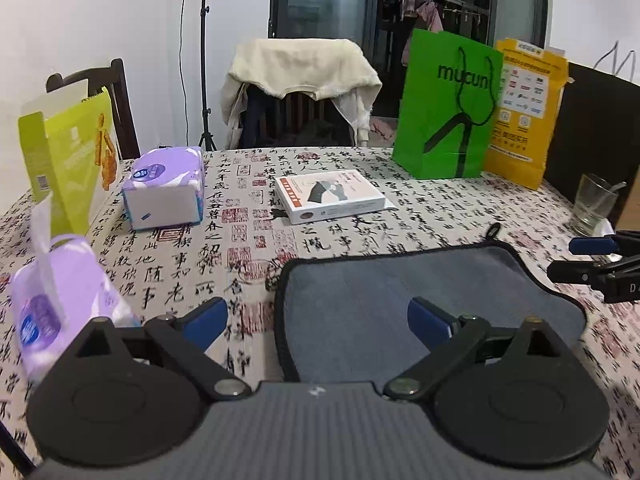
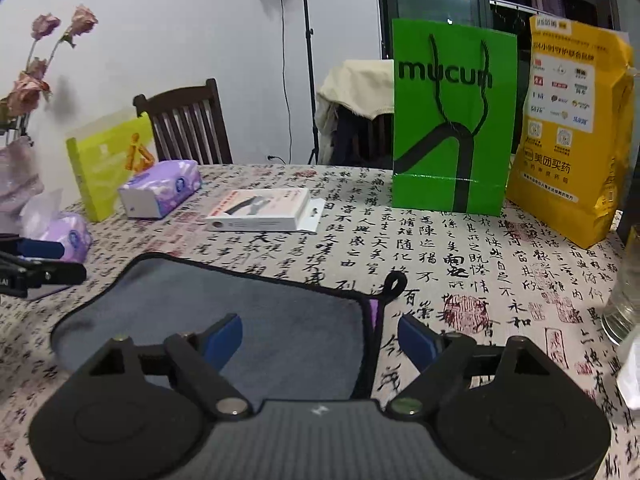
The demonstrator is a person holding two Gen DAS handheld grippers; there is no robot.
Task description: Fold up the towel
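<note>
White box lies beyond towel.

The green paper bag standing at the far right of the table carries the brand word "mucun" in dark letters across its upper front, readable in both views. Just right of it, the yellow bag shows the Chinese line "美团买药" low on its front, beside a small logo; above that sit rows of small brand marks and two square codes, too small to read. The tablecloth is printed all over with black Chinese calligraphy and red seal stamps. The print on the white box and on the purple tissue packs is too blurred to read.
</note>
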